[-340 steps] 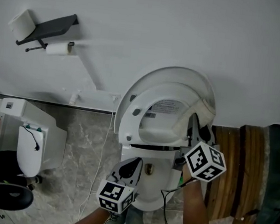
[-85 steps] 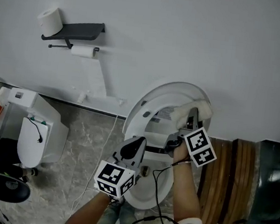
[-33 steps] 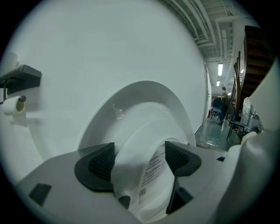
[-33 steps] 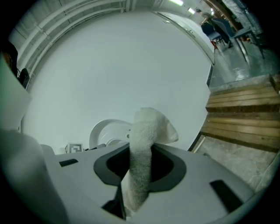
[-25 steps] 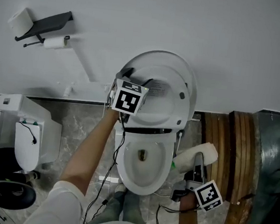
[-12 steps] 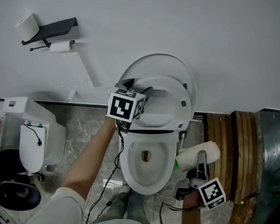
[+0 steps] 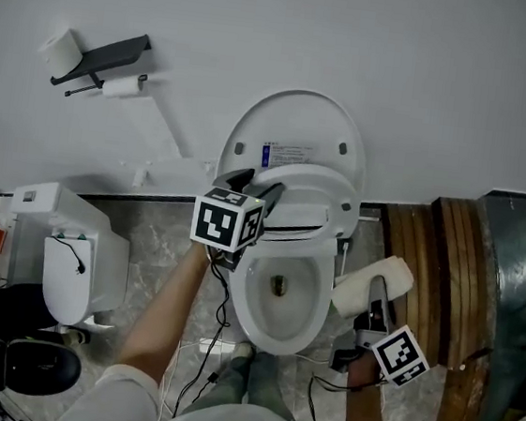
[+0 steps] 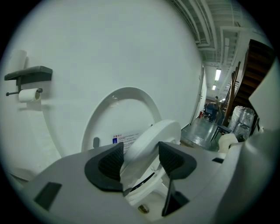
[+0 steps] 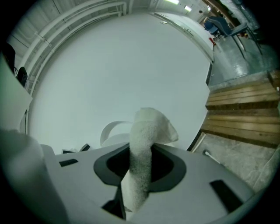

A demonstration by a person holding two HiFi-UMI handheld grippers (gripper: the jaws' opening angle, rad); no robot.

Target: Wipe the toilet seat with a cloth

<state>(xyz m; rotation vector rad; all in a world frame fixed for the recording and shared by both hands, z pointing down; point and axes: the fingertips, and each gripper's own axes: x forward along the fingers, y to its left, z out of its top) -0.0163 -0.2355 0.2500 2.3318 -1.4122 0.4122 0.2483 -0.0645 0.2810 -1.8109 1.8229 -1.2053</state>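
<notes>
The white toilet seat (image 7: 313, 199) hangs half lowered between the upright lid (image 7: 296, 128) and the bowl (image 7: 255, 319). My left gripper (image 7: 257, 198) is at the seat's left rim. In the left gripper view the seat's rim (image 8: 151, 135) lies between the two dark pads (image 8: 110, 162), which touch it on both sides while the jaws are closing. Right of the bowl, my right gripper (image 7: 374, 305) is shut on a cream cloth (image 7: 373, 282). The cloth (image 9: 144, 144) sticks up out of that gripper's jaws (image 9: 141, 169) as a folded wad.
A dark shelf (image 7: 103, 55) with a paper roll (image 7: 117, 87) under it hangs on the wall at left. A white box-shaped unit (image 7: 67, 253) stands on the stone floor left of the toilet. Wooden steps (image 7: 431, 271) rise at right. Cables trail by the bowl.
The left gripper has come down and toward me with the seat, which has swung away from the lid. The lid stays upright at the wall. The right gripper keeps the cloth, nearly still.
</notes>
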